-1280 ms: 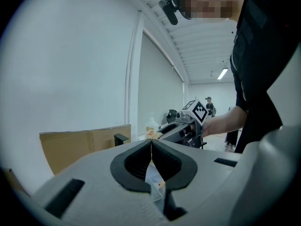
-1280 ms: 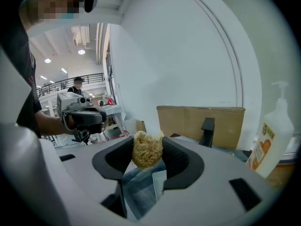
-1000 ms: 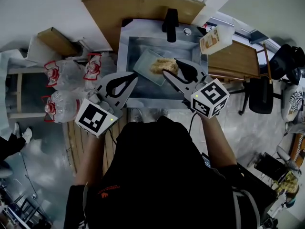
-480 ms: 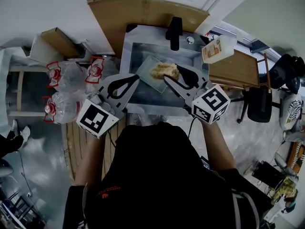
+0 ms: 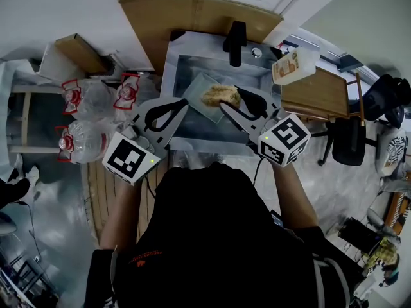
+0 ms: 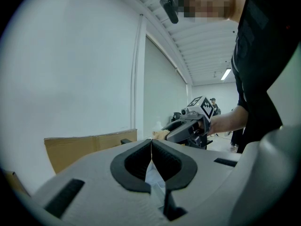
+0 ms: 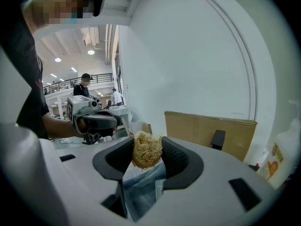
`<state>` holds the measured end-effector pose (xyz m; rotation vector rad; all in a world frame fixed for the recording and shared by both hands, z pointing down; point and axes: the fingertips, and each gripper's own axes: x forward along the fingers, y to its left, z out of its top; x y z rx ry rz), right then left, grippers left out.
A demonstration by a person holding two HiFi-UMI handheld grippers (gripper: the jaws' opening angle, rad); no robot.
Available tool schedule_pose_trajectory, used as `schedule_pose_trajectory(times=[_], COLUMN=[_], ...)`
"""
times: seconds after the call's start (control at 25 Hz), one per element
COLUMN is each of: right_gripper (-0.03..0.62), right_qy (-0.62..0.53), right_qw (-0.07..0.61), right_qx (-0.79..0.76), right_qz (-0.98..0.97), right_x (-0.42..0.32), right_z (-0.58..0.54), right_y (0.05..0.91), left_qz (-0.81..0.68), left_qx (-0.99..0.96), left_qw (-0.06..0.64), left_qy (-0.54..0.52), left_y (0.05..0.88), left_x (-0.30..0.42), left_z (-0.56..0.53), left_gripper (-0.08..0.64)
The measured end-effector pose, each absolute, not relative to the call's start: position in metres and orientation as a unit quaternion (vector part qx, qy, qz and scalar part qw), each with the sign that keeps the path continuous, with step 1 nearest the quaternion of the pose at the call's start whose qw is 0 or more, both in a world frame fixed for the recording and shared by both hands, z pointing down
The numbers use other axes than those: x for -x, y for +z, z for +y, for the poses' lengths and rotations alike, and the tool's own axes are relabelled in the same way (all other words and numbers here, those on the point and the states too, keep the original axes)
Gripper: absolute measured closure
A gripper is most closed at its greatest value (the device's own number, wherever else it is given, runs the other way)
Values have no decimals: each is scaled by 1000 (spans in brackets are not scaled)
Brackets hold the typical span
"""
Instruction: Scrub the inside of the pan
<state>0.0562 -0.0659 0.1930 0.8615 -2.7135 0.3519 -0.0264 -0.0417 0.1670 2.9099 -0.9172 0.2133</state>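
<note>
Scrubber (image 5: 217, 94), right gripper (image 5: 228, 96) still over pan (image 5: 197, 90)

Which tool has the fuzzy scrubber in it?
The right tool: its jaws squeeze the tan, stringy scrubber. The left tool has its jaws closed together with no scrubber between them.

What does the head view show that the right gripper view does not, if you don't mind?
Only the head view shows the sink, the pan's full outline and the water bottles. Only the right gripper view shows the right hand-held gripper with its jaws pressed against both sides of the scrubber. Both show the scrubber, the left hand-held gripper, the cardboard and the labelled bottle.
</note>
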Motion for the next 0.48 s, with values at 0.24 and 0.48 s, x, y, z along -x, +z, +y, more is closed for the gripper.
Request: schedule_pose_trajectory(times=[0.24, 0.48], right_gripper=[405, 405], right_qy=[124, 127], right_qw=[137, 139], right_qx=[-293, -288], right_qz=[-938, -939], right_x=[-55, -52], right_z=[-62, -61], right_y=[195, 197], left_qz=[-303, -307], left_qx=[-950, -948], left_qw=[45, 49], left_qy=[67, 67], left_y=[168, 171], left_x=[25, 27], left_z=[-38, -38], left_gripper=[541, 541])
